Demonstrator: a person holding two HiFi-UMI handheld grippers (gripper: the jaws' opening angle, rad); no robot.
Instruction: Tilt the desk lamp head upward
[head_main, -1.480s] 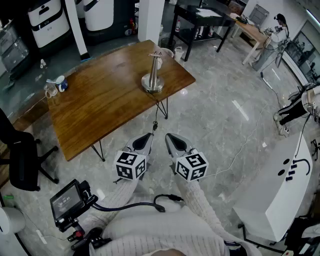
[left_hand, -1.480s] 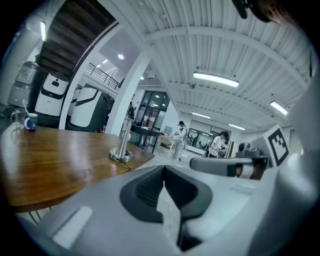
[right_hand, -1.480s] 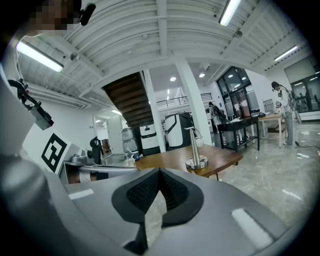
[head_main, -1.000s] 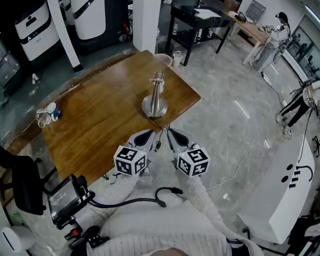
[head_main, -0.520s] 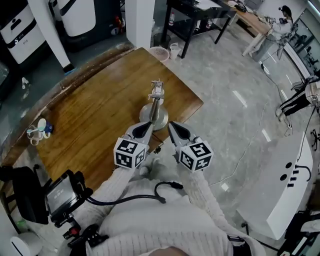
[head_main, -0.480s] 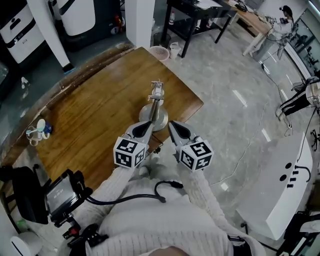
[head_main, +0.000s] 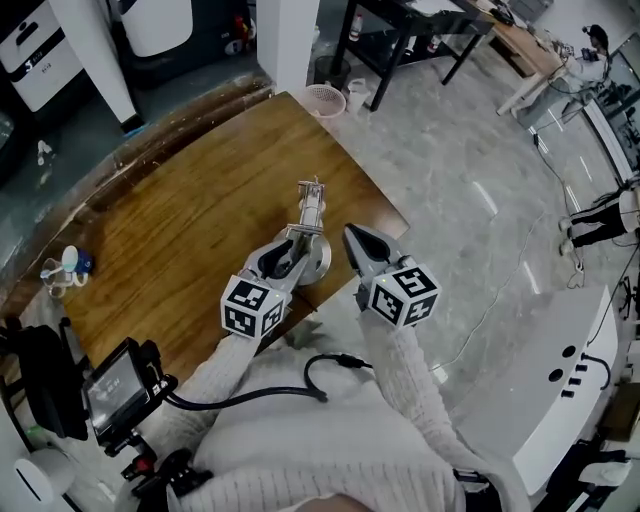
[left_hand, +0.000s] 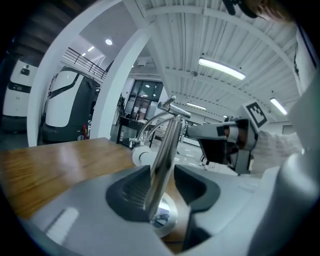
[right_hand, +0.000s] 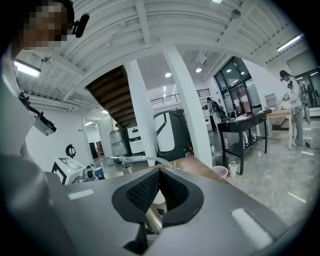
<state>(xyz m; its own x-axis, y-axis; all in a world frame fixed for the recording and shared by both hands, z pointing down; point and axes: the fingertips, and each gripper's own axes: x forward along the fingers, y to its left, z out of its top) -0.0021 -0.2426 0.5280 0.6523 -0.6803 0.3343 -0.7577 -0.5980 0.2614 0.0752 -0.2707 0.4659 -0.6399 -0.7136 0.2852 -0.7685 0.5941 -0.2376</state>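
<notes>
A metal desk lamp (head_main: 311, 212) with a round base (head_main: 322, 258) stands near the right corner of the wooden table (head_main: 180, 230). My left gripper (head_main: 290, 243) reaches it from the near side. Its jaws are opening, and the lamp's upright pole (left_hand: 165, 150) stands between them with a gap on the right side. The lamp's curved arm and small white head (left_hand: 142, 155) show behind the pole. Just right of the lamp, my right gripper (head_main: 353, 236) is shut with nothing in it. Past its tips the lamp's arm (right_hand: 145, 160) shows in the right gripper view.
Cups (head_main: 62, 268) sit at the table's far left edge. A pink wastebasket (head_main: 323, 98) stands on the floor past the far corner, with a black table (head_main: 410, 25) beyond it. A small screen on a cable (head_main: 115, 385) hangs at my lower left.
The view has closed in on the table and both grippers have come up to the lamp. The left jaws, shut before, now stand apart around the lamp's pole.
</notes>
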